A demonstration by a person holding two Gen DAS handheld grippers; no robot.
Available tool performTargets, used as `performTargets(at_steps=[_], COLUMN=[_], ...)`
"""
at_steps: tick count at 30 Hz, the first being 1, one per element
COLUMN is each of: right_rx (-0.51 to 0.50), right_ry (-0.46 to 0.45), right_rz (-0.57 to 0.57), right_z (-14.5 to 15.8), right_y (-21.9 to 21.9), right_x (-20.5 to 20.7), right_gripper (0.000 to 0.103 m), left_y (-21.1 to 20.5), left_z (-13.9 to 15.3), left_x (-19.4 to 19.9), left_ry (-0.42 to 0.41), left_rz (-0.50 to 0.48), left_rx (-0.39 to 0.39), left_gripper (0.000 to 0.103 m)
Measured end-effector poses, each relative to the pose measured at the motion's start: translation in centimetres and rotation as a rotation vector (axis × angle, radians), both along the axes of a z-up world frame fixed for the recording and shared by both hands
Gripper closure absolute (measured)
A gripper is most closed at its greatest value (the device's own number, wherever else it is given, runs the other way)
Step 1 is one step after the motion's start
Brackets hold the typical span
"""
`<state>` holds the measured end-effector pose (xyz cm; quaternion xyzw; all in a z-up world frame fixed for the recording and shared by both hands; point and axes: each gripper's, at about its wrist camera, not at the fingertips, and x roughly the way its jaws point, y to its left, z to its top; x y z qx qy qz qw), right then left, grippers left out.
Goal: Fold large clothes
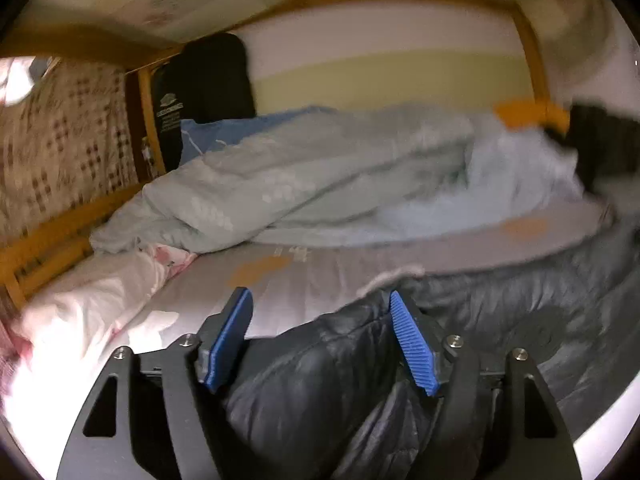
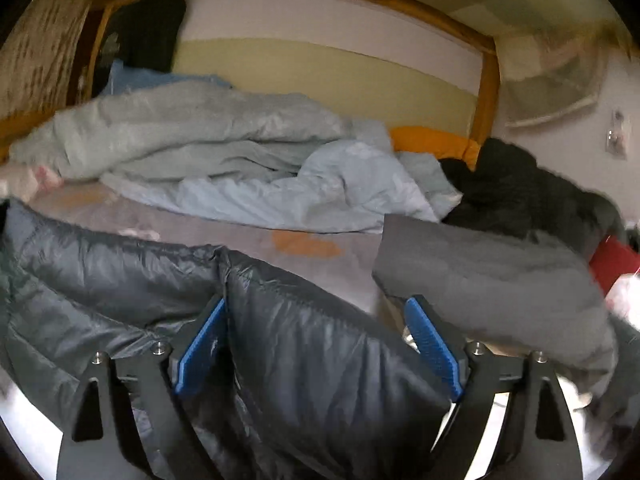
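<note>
Dark charcoal, faintly glossy quilted puffer jacket [image 2: 304,344]. Pale grey-green duvet [image 1: 304,176] with small white dot clusters, light blue on its underside. Grey bedsheet [image 2: 224,236] with orange patches. White-and-pink floral bedding [image 1: 100,300]. Honey-orange wooden bed frame [image 1: 532,60]. Beige curtain [image 1: 60,136] with brown checked motifs. Matte grey garment [image 2: 492,280]. Bright blue ribbed pads [image 1: 412,348] on black gripper fingers.

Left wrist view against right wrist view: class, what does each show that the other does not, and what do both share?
Only the left wrist view shows the pink-and-white bedding. Only the right wrist view shows the grey padded garment and a red item. Both share the dark puffer jacket, lying between open tongs, the pale blue-grey duvet, the orange cloth and the wooden bed frame.
</note>
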<state>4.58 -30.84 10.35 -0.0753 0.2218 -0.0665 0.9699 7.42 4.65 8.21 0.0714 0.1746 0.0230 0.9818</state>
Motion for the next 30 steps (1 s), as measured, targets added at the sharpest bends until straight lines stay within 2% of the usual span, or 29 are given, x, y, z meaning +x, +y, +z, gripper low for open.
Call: performTargets(at_steps=[2, 4, 6, 7, 8, 9, 10, 11, 13, 15, 18, 22, 24, 26, 28, 30], right_rx=[-0.008, -0.052, -0.116, -0.131, -0.124, -0.077, -0.015, 0.083, 0.173, 0.133, 0.100, 0.159, 0.192, 0.151, 0.100, 0.090], right_ry=[-0.039, -0.132, -0.246, -0.275, -0.296, -0.284, -0.263, -0.227, -0.185, -0.142, -0.032, 0.069, 0.112, 0.135, 0.143, 0.170], right_rz=[0.007, -0.017, -0.116, -0.168, -0.237, -0.237, -0.182, -0.073, 0.061, 0.130, 0.114, 0.056, 0.033, -0.041, -0.065, -0.066], right_z=[0.5, 1.4, 2.4, 2.8, 3.4, 4.0, 4.5, 4.8, 4.7, 3.8, 1.7, -1.7, -3.1, -4.2, -4.9, -5.7], right_y=[-0.1, 0.2, 0.3, 0.3, 0.0, -0.5, -0.8, -1.3, -1.3, -0.2, 0.3, -2.4, -3.8, -4.3, -3.7, -3.4], right_x=[-0.8, -2.3, -4.0, -4.7, -5.5, -6.2, -6.9, -7.7, -8.6, -7.9, -4.0, 1.4, 3.7, 5.5, 6.9, 8.2], right_gripper=[0.014, 0.014, 0.013, 0.013, 0.013, 0.014, 0.024, 0.030, 0.041, 0.053, 0.073, 0.074, 0.074, 0.074, 0.074, 0.074], left_y=[1.4, 2.3, 3.3, 3.9, 4.5, 4.9, 5.0, 4.7, 3.7, 2.8, 2.5, 4.5, 5.7, 6.5, 7.2, 7.6], left_z=[0.9, 1.7, 2.5, 2.9, 3.1, 3.3, 3.4, 3.3, 2.8, 1.9, 0.2, -2.2, -3.6, -5.6, -7.5, -8.3], left_x=[-2.5, -4.3, -5.6, -6.5, -7.5, -8.6, -9.5, -10.2, -10.1, -8.6, -4.3, 1.1, 4.2, 6.7, 8.2, 9.0], left_ry=[-0.085, -0.123, -0.136, -0.142, -0.151, -0.163, -0.167, -0.160, -0.109, -0.057, 0.027, 0.066, 0.124, 0.182, 0.226, 0.263], left_rz=[0.014, 0.012, 0.037, 0.019, -0.007, -0.041, -0.080, -0.119, -0.175, -0.188, -0.126, -0.056, -0.011, 0.083, 0.077, 0.079], left_rx=[-0.014, -0.015, -0.042, -0.088, -0.130, -0.167, -0.183, -0.180, -0.162, -0.164, -0.133, -0.099, -0.108, -0.084, -0.124, -0.158], left_gripper=[0.026, 0.026, 0.026, 0.032, 0.046, 0.053, 0.061, 0.067, 0.077, 0.079, 0.084, 0.084, 0.085, 0.093, 0.094, 0.094])
